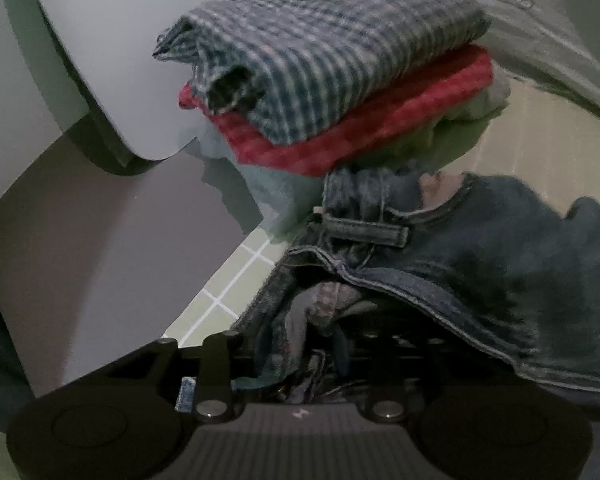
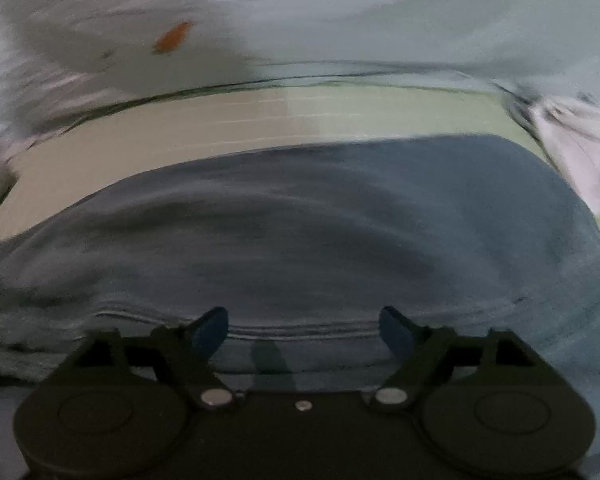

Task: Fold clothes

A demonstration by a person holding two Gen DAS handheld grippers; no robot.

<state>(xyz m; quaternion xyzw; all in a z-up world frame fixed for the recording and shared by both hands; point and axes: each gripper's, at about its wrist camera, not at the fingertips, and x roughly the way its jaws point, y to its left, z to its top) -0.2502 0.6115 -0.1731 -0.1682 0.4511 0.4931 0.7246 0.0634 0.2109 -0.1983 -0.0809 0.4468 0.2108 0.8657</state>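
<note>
Jeans (image 1: 500, 264) bunched at the left gripper (image 1: 300, 364), right gripper (image 2: 304, 330) over blurred denim.

Denim waistband, with a belt loop (image 1: 364, 232) and pale topstitching, is crumpled between the left gripper's fingers; the cloth covers the right-hand finger, so a pinch looks likely but I cannot tell for sure. Beyond it stands a folded stack: a blue plaid shirt (image 1: 320, 52) on top of a red garment (image 1: 340, 132), resting on a green grid-lined mat (image 1: 228, 292). A pale shirt (image 1: 540, 20) with a button lies at the far right. In the right wrist view the fingers are spread wide, blue pads (image 2: 210, 330) apart, above a motion-blurred jeans panel (image 2: 300, 232) and hem seam. Only a small mark on the left gripper's body shows, too faint to read.
</note>
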